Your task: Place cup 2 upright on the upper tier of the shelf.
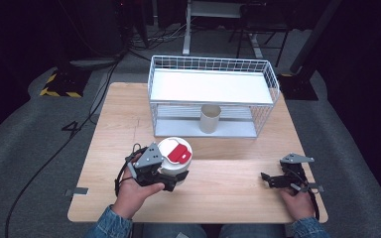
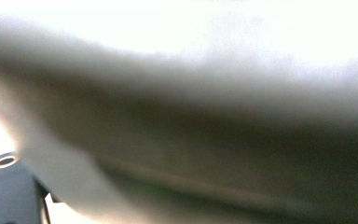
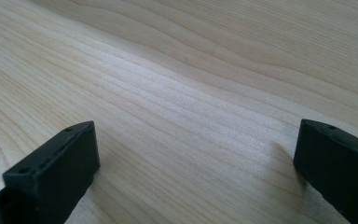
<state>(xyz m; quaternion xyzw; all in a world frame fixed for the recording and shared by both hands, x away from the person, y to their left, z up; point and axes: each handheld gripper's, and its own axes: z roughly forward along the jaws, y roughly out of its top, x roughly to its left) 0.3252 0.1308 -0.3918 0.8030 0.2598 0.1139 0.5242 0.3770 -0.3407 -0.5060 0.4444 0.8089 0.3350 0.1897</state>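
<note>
A white round tub [image 1: 174,157] with a red label on its lid stands upright just left of centre in the lower half of the high view, on the desk [image 1: 228,183], gripped at its near side by the left claw [image 1: 171,182].

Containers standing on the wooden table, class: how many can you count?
2. A white round tub with a red-patched lid stands at the front left, at the left gripper. A beige cylindrical cup stands on the white wire rack's lower shelf. None looks hidden.

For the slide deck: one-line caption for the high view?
Left gripper at a red-lidded white tub; right gripper open on the table.
</note>
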